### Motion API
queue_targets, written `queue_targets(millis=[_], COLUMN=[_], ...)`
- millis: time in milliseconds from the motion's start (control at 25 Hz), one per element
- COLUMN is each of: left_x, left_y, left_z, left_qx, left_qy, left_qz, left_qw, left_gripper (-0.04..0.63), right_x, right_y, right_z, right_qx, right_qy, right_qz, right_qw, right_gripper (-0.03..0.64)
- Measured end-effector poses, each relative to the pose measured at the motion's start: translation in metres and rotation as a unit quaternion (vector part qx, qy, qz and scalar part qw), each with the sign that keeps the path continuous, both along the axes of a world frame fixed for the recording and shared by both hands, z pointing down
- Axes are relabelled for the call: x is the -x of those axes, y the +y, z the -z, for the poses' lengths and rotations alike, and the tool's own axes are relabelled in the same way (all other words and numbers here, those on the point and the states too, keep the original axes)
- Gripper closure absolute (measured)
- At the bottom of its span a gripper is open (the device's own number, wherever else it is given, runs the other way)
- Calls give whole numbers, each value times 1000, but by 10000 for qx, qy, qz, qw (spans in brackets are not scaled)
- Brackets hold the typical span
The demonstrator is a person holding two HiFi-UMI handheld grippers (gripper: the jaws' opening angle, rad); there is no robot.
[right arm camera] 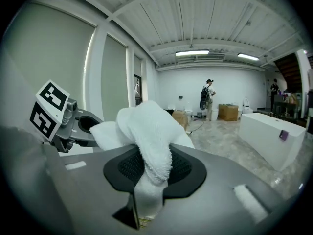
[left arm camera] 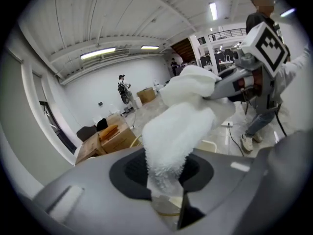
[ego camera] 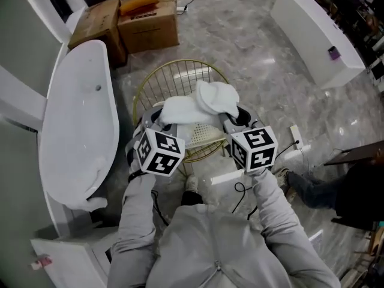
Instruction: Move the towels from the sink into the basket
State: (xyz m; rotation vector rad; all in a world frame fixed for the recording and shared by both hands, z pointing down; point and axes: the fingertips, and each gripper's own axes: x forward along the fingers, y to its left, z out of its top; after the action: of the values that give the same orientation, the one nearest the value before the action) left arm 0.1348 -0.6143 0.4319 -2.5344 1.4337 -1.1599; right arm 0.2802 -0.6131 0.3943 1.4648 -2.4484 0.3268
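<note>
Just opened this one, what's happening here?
A person holds a gripper in each hand. The left gripper and the right gripper are each shut on white towel, held above the wire basket on the floor. One towel or two, I cannot tell. The sink stands beside the basket.

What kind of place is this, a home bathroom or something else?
Probably an open showroom or warehouse-style hall, not a home: a white freestanding basin stands on a marble-look floor beside cardboard boxes, under a high ribbed ceiling with strip lights.
</note>
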Motion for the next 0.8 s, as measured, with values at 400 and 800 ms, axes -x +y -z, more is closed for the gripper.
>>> queue_targets(millis=[400, 800], left_x=[0, 4], left_y=[-45, -42], left_z=[-150, -233], left_qx=[1334, 2148], left_qy=[-140, -125], left_qz=[-437, -465], left_qw=[9900, 9755], left_gripper=[405, 336], right_x=[3, 4], right_y=[-56, -68], right_z=[-140, -238], right_qx=[1449, 2388], right_qy=[57, 135], right_qz=[-80, -279], right_qw=[9894, 9706], right_gripper=[531, 488])
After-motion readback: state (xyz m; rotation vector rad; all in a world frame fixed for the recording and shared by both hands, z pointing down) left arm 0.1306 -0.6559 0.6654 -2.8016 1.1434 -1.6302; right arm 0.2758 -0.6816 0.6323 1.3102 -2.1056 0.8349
